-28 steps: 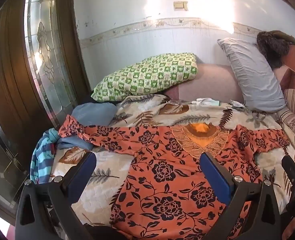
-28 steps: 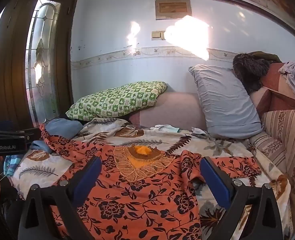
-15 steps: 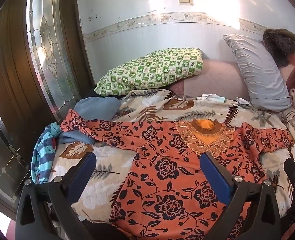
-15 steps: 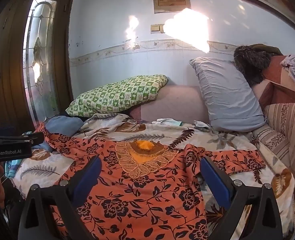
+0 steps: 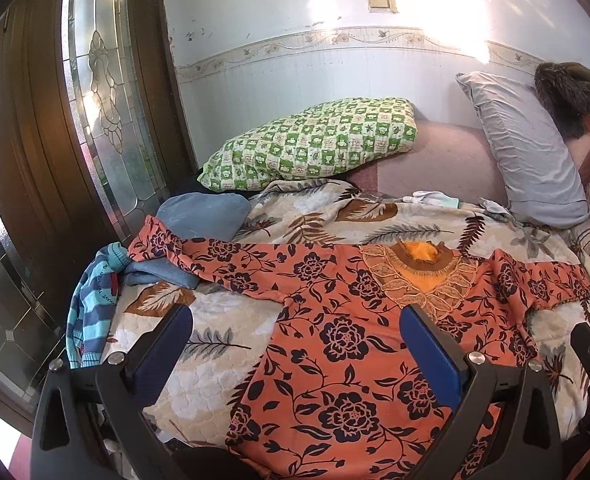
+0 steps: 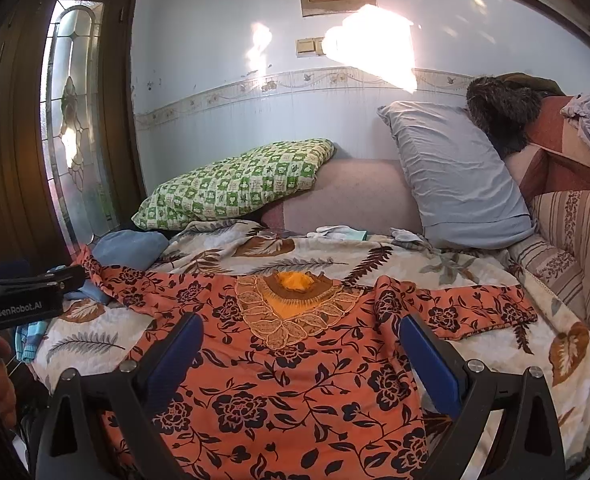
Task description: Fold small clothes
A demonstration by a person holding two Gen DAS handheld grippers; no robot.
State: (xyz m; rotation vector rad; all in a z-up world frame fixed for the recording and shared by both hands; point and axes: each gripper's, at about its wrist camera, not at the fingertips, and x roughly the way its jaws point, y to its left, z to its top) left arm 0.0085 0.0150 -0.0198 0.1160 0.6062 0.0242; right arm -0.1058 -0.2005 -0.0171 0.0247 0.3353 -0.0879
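Observation:
An orange top with black flowers (image 5: pixel 335 320) lies spread flat on the leaf-print bedspread (image 5: pixel 215 340), both sleeves out and its embroidered yellow neckline (image 5: pixel 423 276) toward the wall. It also shows in the right wrist view (image 6: pixel 295 368). My left gripper (image 5: pixel 295 344) is open and empty above the top's left side. My right gripper (image 6: pixel 301 354) is open and empty above the top's middle. Neither touches the cloth. The left gripper's body (image 6: pixel 19 304) shows at the left edge of the right wrist view.
A blue garment (image 5: pixel 203 212) and a striped blue garment (image 5: pixel 91 308) lie at the bed's left edge. A green checked pillow (image 5: pixel 311 144) and a grey pillow (image 5: pixel 527 160) lean at the back. A wooden door with glass (image 5: pixel 99 92) stands left, a striped sofa arm (image 6: pixel 575 240) right.
Both grippers have risen and tilted down a little, so the top sits lower and fuller in both views. The top has not moved. Both grippers stay open.

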